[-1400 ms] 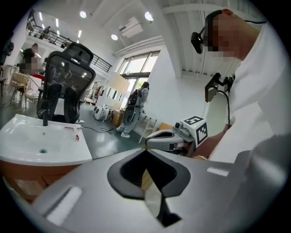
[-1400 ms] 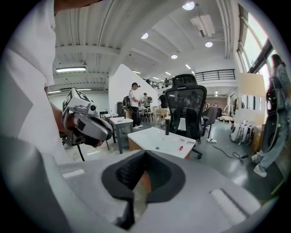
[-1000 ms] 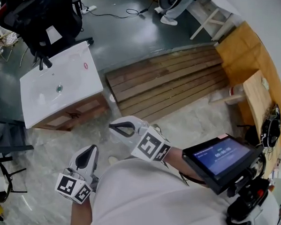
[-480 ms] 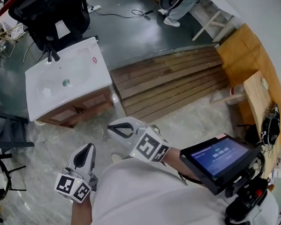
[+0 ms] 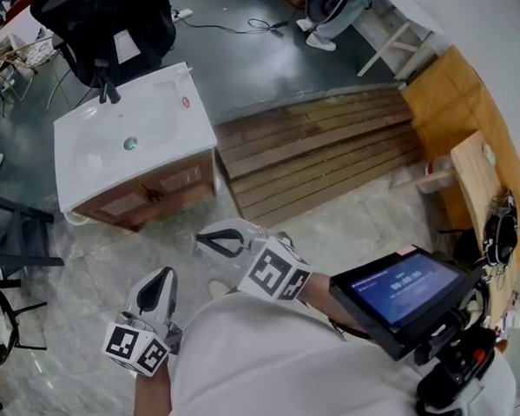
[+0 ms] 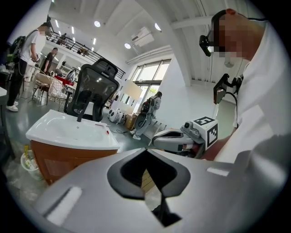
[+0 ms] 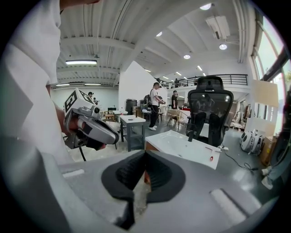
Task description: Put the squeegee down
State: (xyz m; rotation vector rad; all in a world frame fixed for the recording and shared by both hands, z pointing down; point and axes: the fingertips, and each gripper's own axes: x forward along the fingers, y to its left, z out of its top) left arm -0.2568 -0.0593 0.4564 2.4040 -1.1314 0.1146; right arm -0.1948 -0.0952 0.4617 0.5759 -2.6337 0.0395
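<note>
A white sink (image 5: 109, 145) tops a wooden cabinet (image 5: 155, 195) on the floor, a black office chair (image 5: 111, 24) behind it and slatted wooden decking (image 5: 327, 151) just beside it.

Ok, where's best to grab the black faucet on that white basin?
Take the faucet by its slim upright stem, coming from the front over the white basin. It stands alone at the rear edge with the black chair close behind, so the front looks open. The left tongs and right tongs are shut; open one first.

Open-plan lab or workshop hall: freestanding washbasin unit (image 5: 155, 121) far left, wooden decking (image 5: 318, 152) right of it, office chair (image 5: 103, 24), mezzanine railing (image 7: 188, 82).
</note>
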